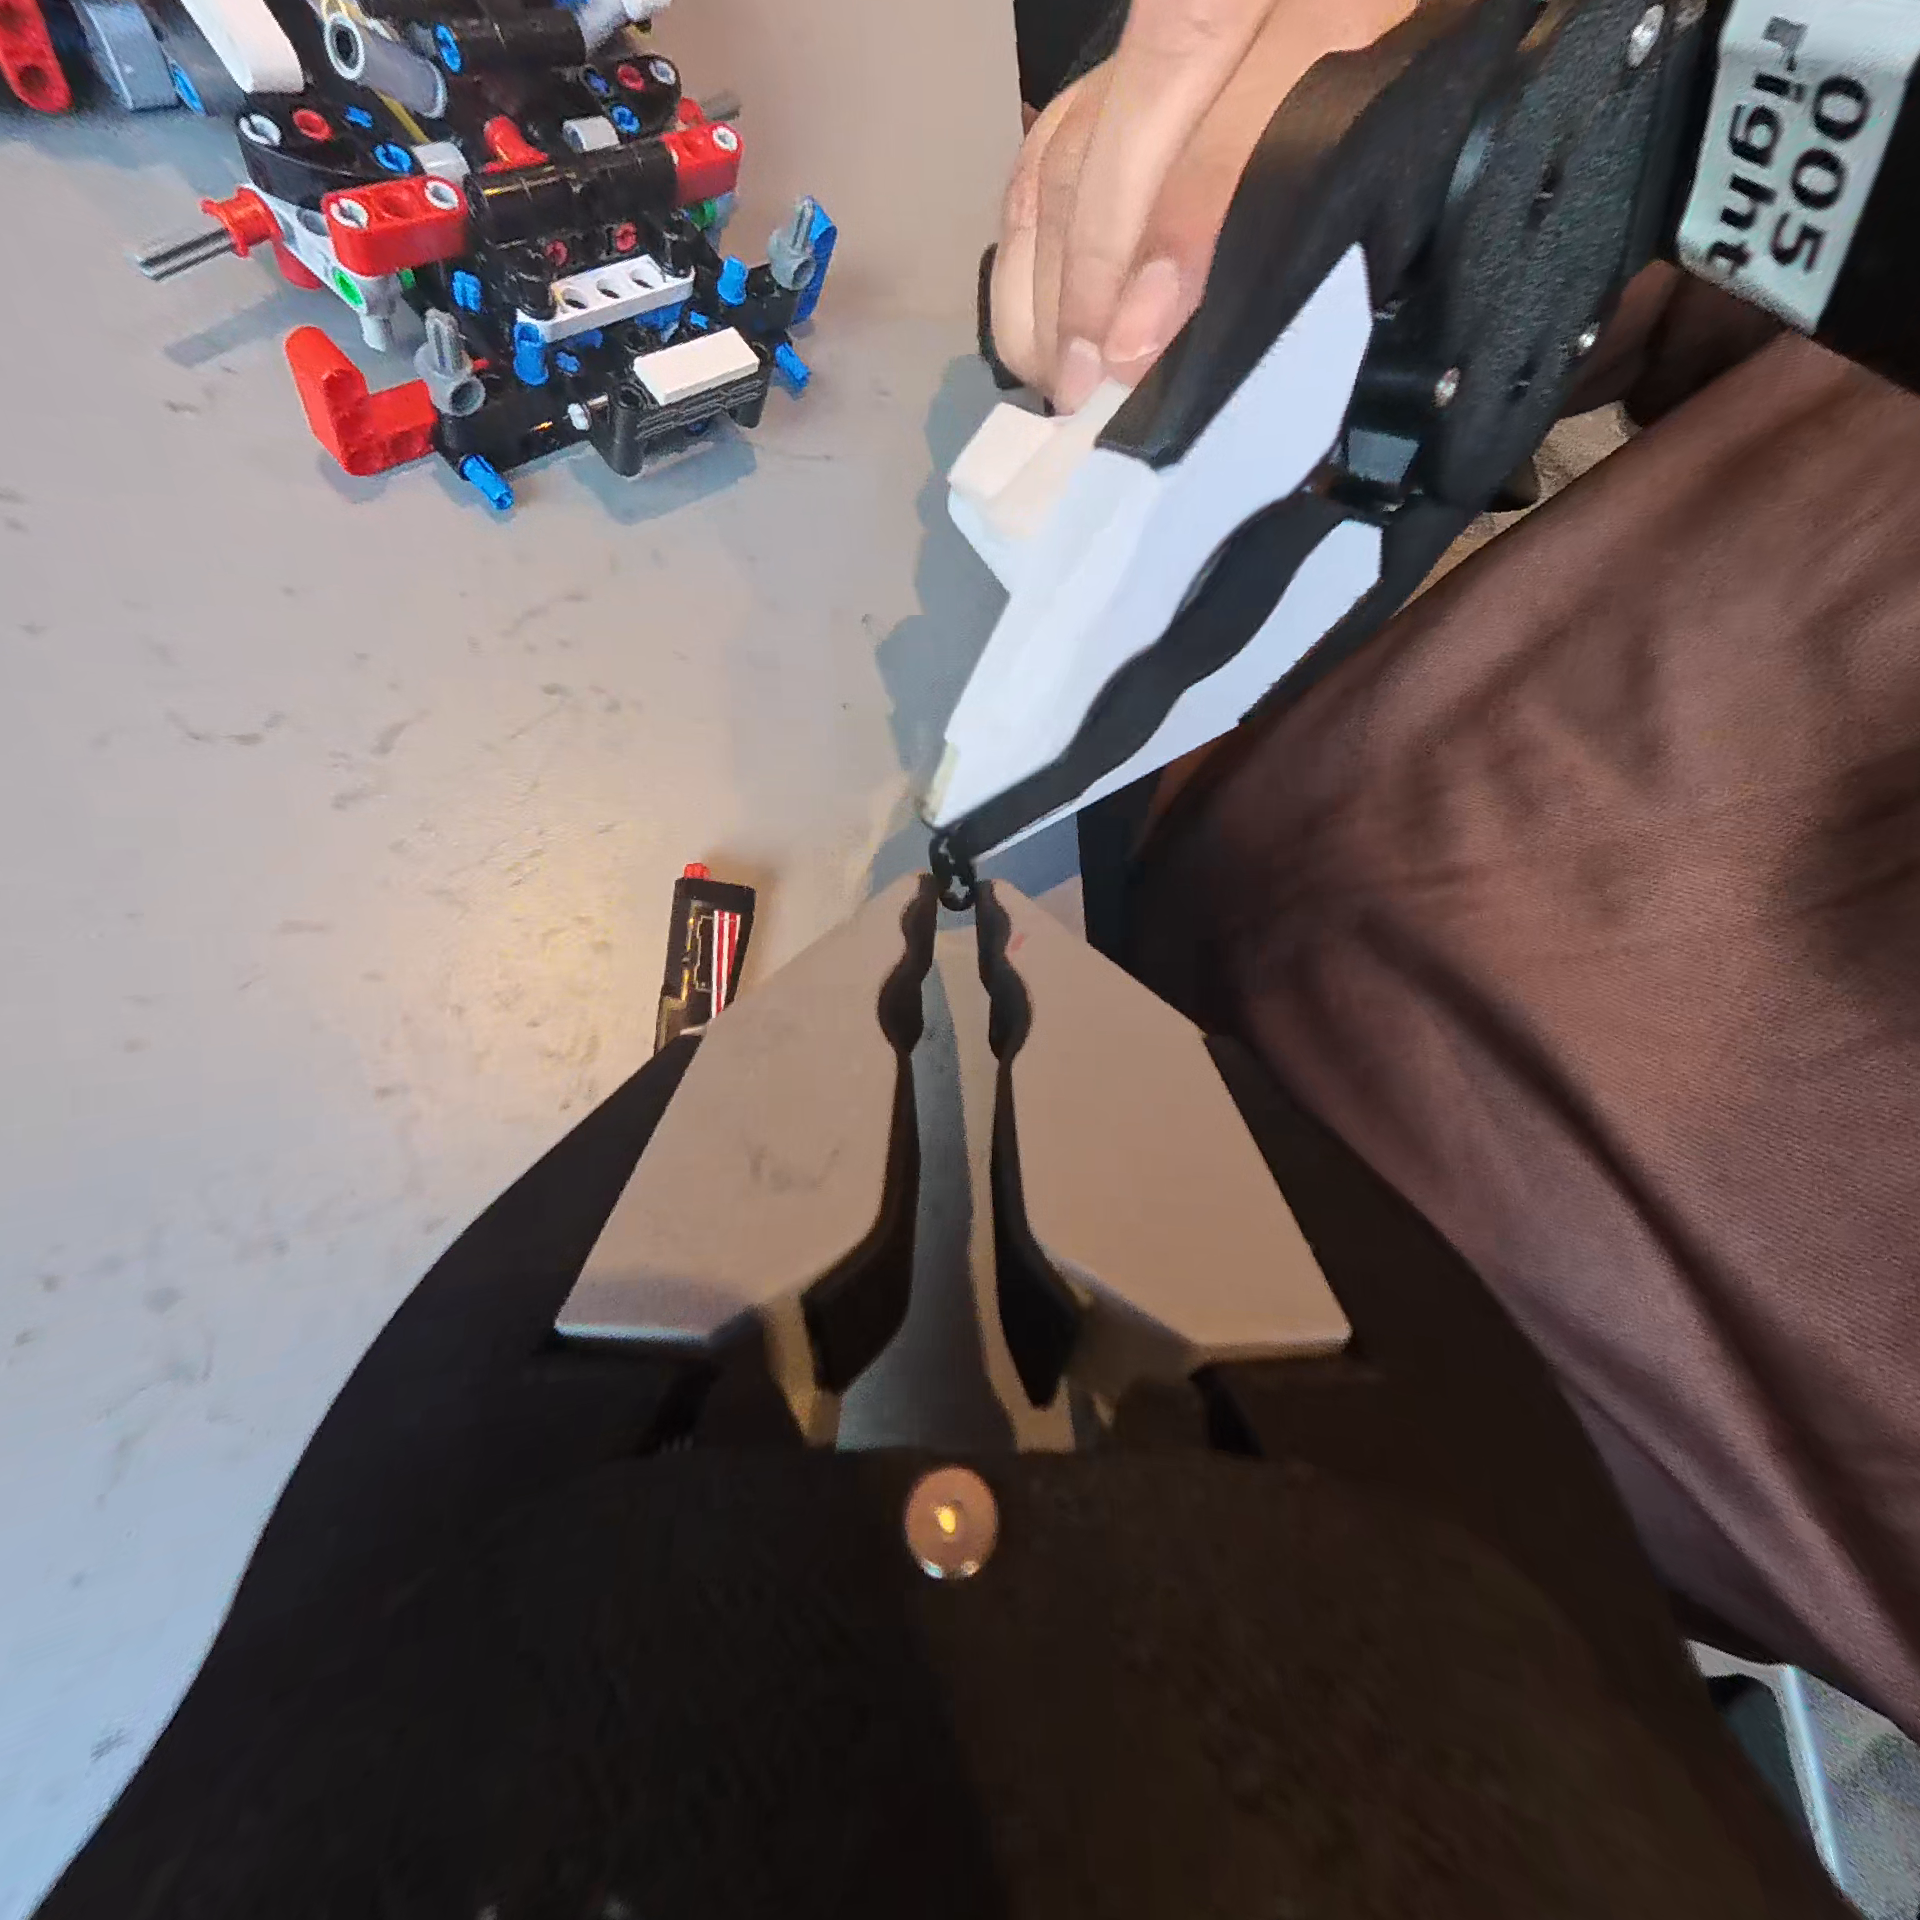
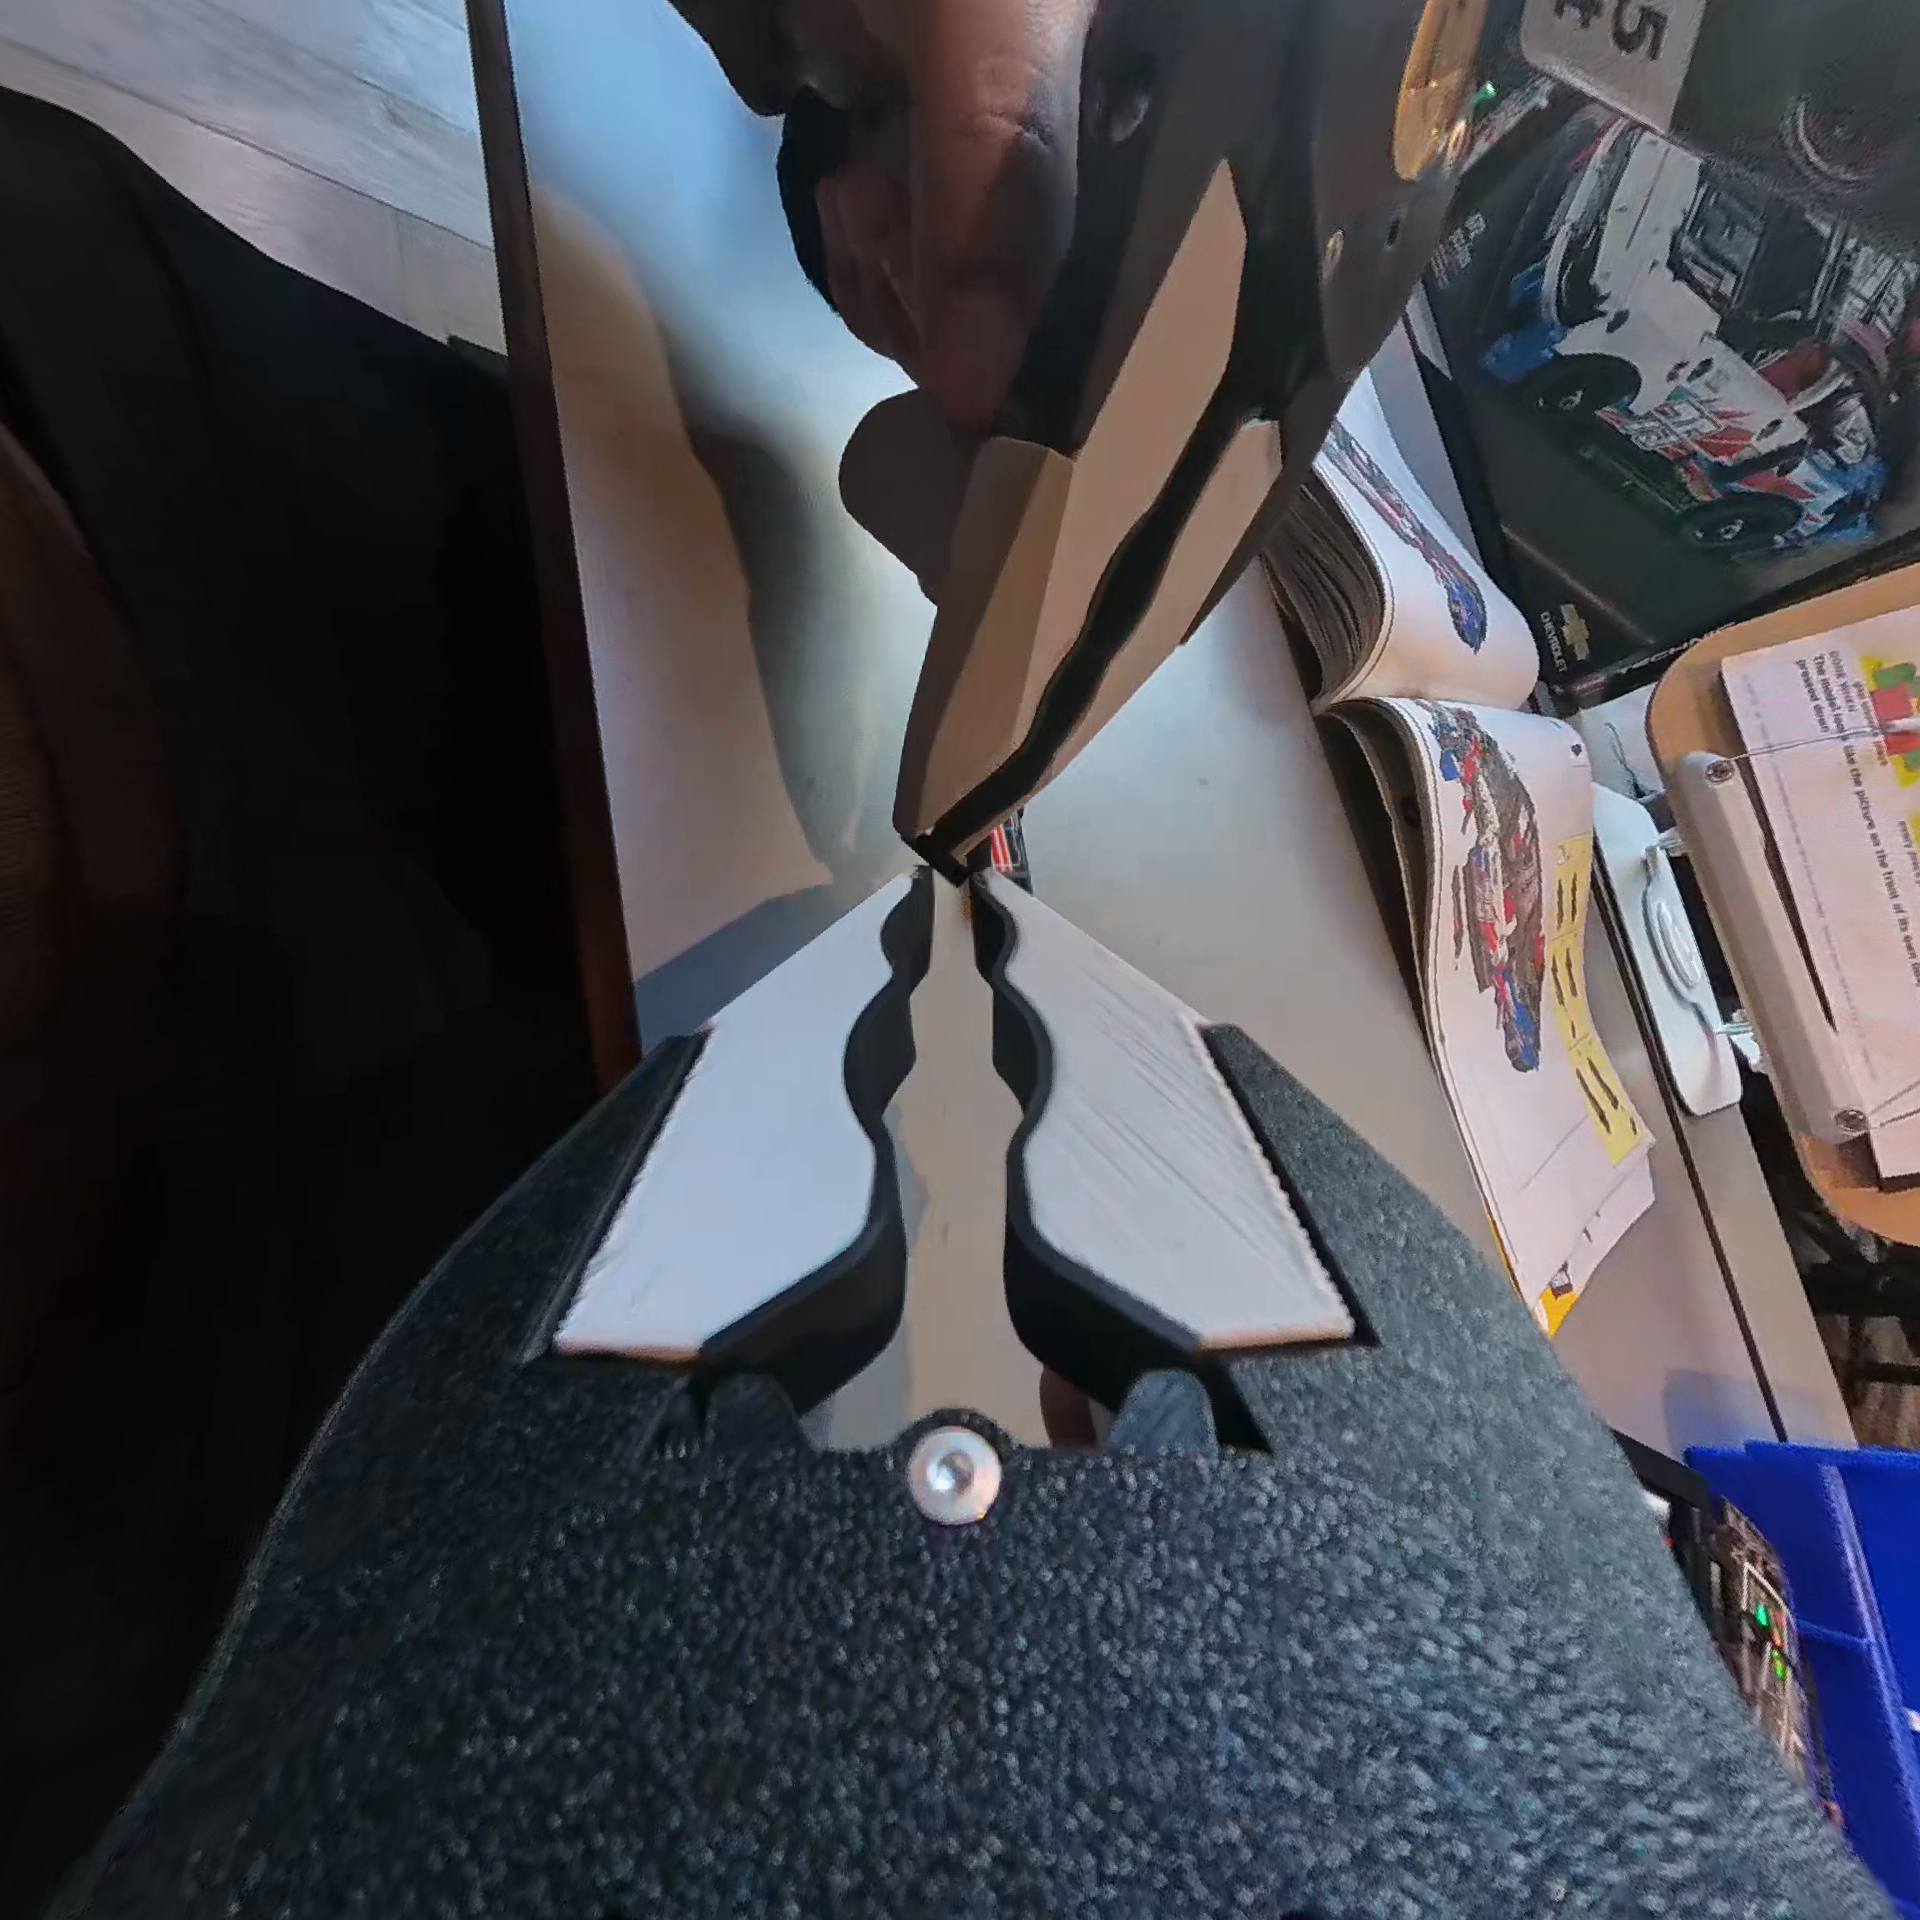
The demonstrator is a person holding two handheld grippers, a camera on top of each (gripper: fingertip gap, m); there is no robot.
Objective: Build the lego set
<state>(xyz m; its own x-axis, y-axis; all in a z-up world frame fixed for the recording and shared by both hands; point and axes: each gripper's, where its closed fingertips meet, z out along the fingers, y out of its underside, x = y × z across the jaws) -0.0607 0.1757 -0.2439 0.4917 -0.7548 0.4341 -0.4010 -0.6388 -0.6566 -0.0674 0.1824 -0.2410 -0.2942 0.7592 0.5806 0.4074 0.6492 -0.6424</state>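
One grey, scuffed tabletop (image 1: 312, 831) bears the half-built lego model (image 1: 520, 239).

Pale grey scuffed tabletop (image 1: 312, 831), sunlit, beside a dark wooden edge (image 2: 540, 520).

1. lego model (image 1: 499, 239) sits upper left of the left wrist view, on the table (image 1: 312, 831).
2. a small loose piece (image 1: 707, 951) lies mid-frame, just left of the left gripper (image 1: 951, 894).
3. right gripper (image 1: 951, 842) comes down from the upper right, tips meeting the left one's.
4. in the right wrist view, an open instruction booklet (image 2: 1496, 935) lies right of centre, the set's box (image 2: 1714, 364) above it in the frame.
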